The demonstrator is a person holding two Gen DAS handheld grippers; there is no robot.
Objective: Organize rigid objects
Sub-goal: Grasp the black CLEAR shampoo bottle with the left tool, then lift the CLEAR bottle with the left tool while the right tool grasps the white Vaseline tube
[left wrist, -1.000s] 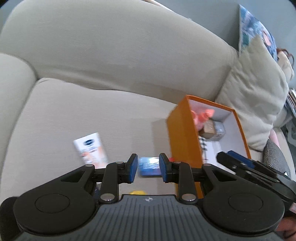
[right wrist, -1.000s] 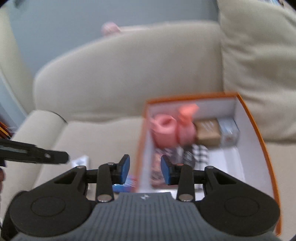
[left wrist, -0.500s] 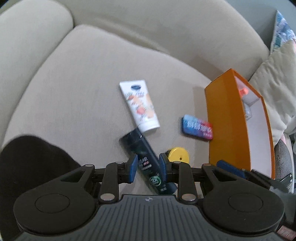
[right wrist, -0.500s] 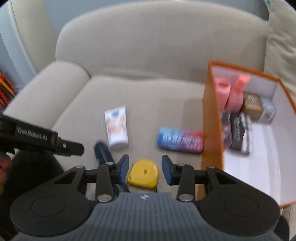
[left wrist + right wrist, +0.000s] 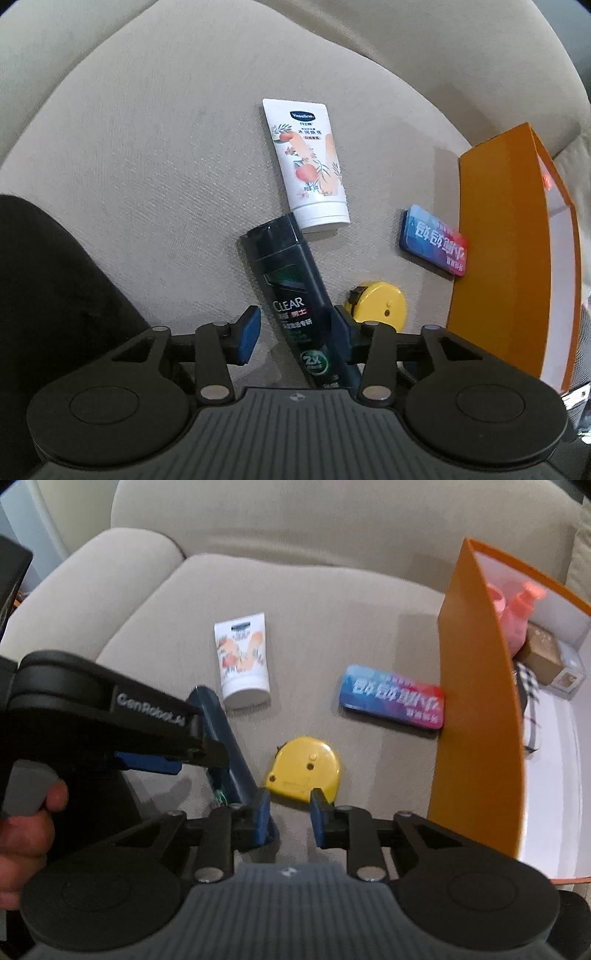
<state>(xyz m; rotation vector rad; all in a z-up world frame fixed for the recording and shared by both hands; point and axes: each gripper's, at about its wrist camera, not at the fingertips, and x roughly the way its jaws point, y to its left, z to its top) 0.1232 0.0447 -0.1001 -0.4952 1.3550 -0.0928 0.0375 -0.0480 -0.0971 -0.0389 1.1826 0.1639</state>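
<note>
A dark CLEAR shampoo bottle (image 5: 295,295) lies on the sofa seat, its lower part between the open jaws of my left gripper (image 5: 295,328); the right pad is close to it, the left pad stands apart. A white Vaseline tube (image 5: 308,166) lies just beyond it. A yellow tape measure (image 5: 304,768) lies just ahead of my open, empty right gripper (image 5: 290,818). A blue-red tin (image 5: 393,699) lies beside the orange box (image 5: 476,701). The left gripper (image 5: 177,753) also shows in the right wrist view, over the bottle (image 5: 225,746).
The orange box holds pink bottles (image 5: 517,616), a brown box (image 5: 543,653) and a checked item (image 5: 530,709). Sofa armrest (image 5: 92,587) at left, backrest (image 5: 332,520) behind, a cushion at far right. A dark cloth (image 5: 48,295) lies at left.
Both grippers have swung down and left from the box toward the loose items. The left gripper has opened wider and moved down around the shampoo bottle; the right has closed in on the tape measure.
</note>
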